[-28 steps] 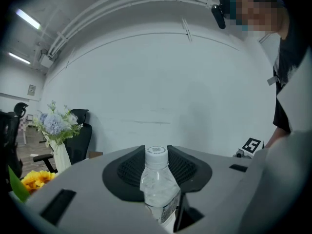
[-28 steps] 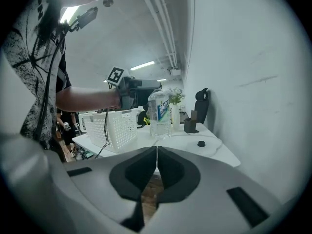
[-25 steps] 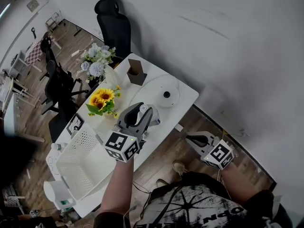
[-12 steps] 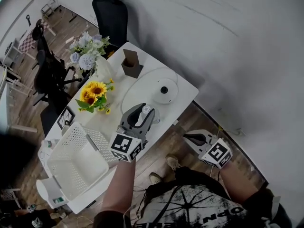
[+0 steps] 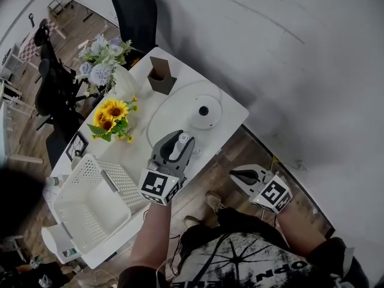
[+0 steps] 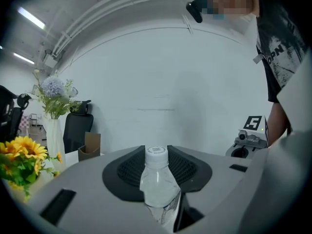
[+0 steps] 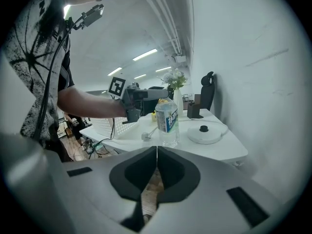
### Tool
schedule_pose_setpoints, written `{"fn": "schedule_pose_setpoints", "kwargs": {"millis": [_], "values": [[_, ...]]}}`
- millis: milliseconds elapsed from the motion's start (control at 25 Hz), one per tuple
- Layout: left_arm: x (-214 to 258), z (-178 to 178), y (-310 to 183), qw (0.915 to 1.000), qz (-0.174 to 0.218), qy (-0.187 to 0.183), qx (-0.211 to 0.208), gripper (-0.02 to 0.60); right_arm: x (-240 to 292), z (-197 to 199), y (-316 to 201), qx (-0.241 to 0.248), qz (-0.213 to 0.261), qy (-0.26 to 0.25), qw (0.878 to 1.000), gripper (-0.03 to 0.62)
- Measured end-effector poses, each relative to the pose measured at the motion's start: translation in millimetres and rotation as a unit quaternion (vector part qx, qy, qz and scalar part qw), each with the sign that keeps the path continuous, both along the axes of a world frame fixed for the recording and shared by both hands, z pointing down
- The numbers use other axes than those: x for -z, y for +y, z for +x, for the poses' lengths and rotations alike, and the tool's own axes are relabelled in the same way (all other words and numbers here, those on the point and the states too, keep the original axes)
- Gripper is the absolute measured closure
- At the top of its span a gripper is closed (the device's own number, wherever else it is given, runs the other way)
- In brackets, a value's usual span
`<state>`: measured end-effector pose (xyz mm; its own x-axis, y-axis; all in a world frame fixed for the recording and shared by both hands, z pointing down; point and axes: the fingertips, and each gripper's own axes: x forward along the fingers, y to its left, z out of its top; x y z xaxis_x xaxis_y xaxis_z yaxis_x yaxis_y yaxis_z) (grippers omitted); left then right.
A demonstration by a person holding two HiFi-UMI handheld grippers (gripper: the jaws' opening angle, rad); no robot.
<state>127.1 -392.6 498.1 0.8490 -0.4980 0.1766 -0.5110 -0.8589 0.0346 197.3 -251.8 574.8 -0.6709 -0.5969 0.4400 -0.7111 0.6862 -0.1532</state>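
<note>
The left gripper [image 6: 157, 165] clamps a clear plastic bottle [image 6: 158, 188] with a round white cap [image 6: 156, 151]. The right gripper's [image 7: 156, 156] smooth black pads are pressed together, empty.

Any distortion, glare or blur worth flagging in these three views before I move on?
Head view: sharp, evenly lit, no glare on the white table. Left gripper view: strong fisheye, dark corners, bright ceiling strip light; the clear plastic water bottle in the left hand-held gripper is crisp. Right gripper view: same dark rim, glare at upper left; shut right hand-held gripper sharp.
</note>
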Motion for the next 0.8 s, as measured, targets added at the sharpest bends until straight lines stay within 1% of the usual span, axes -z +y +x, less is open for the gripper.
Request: {"fn": "schedule_pose_setpoints", "kwargs": {"millis": [360, 560, 720, 800], "values": [[-1, 0, 6, 0.9996, 0.023, -0.014, -0.003, 0.431, -1, -8, -3, 0.013, 0.001, 0.003, 1.0, 0.572], [-1, 0, 5, 0.9995, 0.027, -0.017, -0.004, 0.428, 1, -12, -5, 0.017, 0.004, 0.005, 1.0, 0.572], [-2, 1, 5, 0.9989, 0.036, -0.03, 0.002, 0.426, 0, -14, -5, 0.02, 0.004, 0.008, 1.0, 0.572], [-3, 2, 5, 0.9988, 0.035, -0.035, 0.005, 0.425, 0, -16, -4, 0.023, 0.005, 0.01, 1.0, 0.572]]}}
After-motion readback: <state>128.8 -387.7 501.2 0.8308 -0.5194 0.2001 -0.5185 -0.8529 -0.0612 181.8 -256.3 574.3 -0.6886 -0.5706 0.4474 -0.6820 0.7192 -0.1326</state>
